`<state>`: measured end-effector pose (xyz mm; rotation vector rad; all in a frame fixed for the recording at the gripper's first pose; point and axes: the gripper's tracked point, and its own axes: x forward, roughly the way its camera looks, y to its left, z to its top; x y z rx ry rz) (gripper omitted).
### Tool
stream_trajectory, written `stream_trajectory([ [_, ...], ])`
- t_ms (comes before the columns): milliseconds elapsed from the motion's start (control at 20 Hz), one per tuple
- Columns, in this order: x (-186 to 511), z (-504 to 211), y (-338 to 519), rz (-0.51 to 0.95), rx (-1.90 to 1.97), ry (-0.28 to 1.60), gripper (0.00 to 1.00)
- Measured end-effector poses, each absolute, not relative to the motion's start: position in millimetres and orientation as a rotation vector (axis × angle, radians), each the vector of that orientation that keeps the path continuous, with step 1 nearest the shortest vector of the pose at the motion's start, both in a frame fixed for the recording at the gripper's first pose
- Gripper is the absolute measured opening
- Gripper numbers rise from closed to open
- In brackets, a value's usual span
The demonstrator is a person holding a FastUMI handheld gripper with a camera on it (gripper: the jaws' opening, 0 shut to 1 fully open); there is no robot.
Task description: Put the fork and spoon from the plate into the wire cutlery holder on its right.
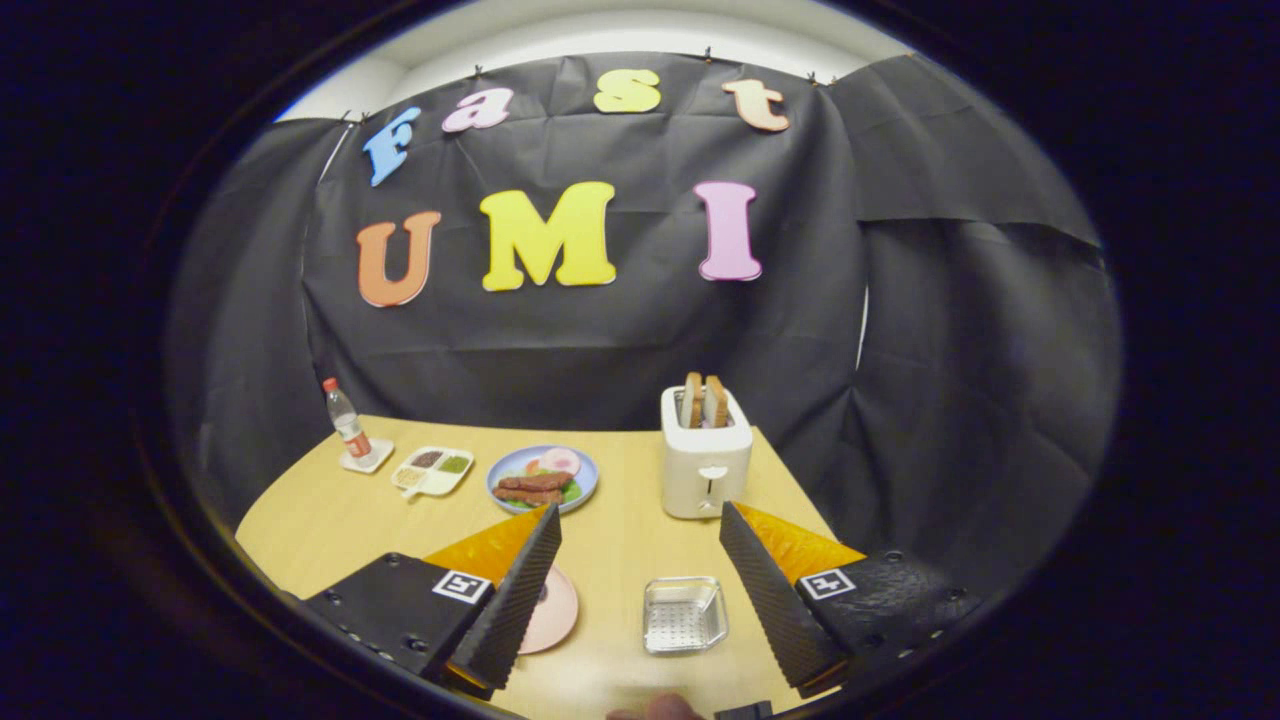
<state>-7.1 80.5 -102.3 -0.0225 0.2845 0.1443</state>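
Between the two spread fingers [636, 590], low over the wooden surface [330, 520], lie both stations of the task. The fingers stand wide apart and hold nothing. The pink plate [556, 607] sits just inside the left finger, which covers most of it; only its right-hand part shows. No fork or spoon can be made out on that exposed part, so their position and long axis cannot be told from here; they are presumably on the part hidden behind the finger. The wire cutlery holder [685, 614], a shallow metal mesh tray, rests to the right of the plate, apart from it, nearer the right finger, and appears empty.

The governing relation: the pick-up point lies to the left of the fingers' midline and the drop point to its right, both close in. By this reading the task has yet to start, and the first move would call for a shift leftward and down to bring the plate's contents between the fingers.

Beyond the fingers stand a white toaster [705, 462] with two bread slices, a blue plate of food [543, 478], a divided condiment dish [432, 470] and a small bottle [347, 420] on a coaster, all well clear of the working area.
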Motion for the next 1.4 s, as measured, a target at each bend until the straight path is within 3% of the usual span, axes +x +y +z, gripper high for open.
stream_trajectory([
  [250, -22, -156, 122, 0.212, -0.060, 0.414, 0.96],
  [1000, -25, -300, 187, 0.174, -0.095, 0.698, 0.94],
  [1150, -24, -317, 192, 0.157, -0.080, 0.748, 0.73],
  [1250, -21, -324, 194, 0.150, -0.090, 0.767, 0.71],
  [1350, -18, -327, 194, 0.139, -0.100, 0.775, 0.47],
  [1400, -16, -331, 192, 0.129, -0.110, 0.786, 0.42],
])
